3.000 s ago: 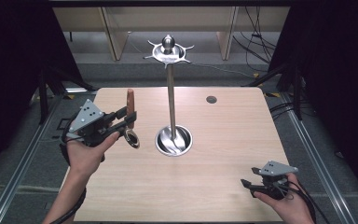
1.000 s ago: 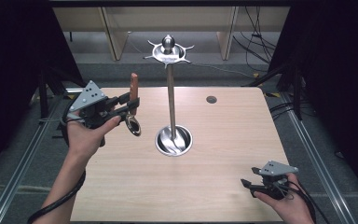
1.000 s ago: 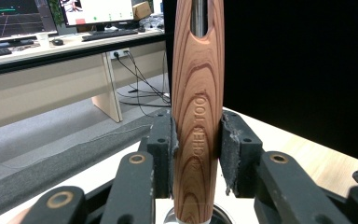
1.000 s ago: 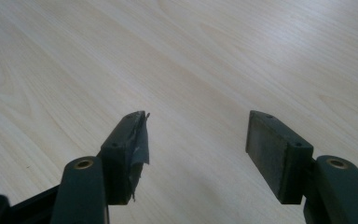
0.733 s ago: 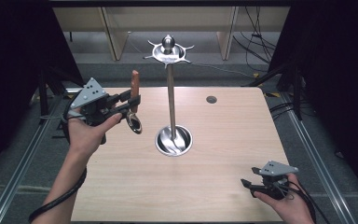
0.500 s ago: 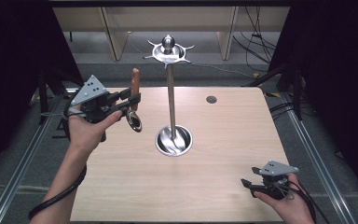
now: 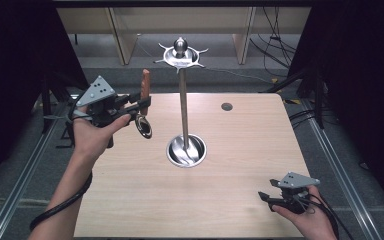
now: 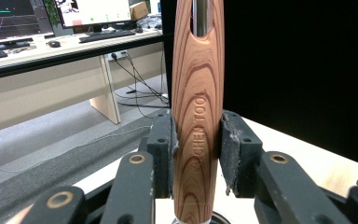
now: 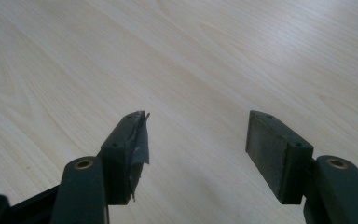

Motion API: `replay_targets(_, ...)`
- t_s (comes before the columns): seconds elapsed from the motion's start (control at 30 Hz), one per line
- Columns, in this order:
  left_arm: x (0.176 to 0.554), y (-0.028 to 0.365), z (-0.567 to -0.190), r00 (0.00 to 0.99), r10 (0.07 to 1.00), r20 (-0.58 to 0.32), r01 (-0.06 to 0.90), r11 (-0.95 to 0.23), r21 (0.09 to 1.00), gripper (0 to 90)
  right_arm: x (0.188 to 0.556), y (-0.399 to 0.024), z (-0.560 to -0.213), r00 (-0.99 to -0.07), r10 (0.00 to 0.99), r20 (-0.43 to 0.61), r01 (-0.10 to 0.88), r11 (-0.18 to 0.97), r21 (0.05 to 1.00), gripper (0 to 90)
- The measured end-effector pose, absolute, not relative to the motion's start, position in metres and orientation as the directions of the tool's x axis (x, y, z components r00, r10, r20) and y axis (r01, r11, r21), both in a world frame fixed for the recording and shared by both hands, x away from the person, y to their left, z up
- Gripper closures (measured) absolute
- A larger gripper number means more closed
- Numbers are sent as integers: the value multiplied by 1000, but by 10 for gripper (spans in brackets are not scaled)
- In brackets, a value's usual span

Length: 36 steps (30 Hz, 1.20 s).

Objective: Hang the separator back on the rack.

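Wooden-handled utensil (image 7: 144,100) beside steel stand (image 7: 182,95), apart.

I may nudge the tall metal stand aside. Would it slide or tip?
Probably tip if pushed high: the stand is a thin tall pole with a wide hook crown on top. Its round base looks broad and may steady it; a low push likely slides it on the smooth table.

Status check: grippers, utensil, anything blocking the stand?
Left gripper shut on wooden-handled utensil, upright, left of stand. Right gripper open, empty over table. Nothing between.
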<state>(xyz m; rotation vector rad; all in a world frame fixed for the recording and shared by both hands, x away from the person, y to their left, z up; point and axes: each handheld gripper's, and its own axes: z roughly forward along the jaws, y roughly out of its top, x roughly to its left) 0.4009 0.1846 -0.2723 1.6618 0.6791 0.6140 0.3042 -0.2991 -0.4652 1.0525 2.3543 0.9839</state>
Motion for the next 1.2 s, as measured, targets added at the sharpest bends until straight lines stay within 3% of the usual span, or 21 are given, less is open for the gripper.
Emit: replay_targets(1.2, 425, 178, -251, 711, 702, 28, 116, -157, 981, 669, 303, -298, -466, -642, 766, -33, 517, 465, 719, 391)
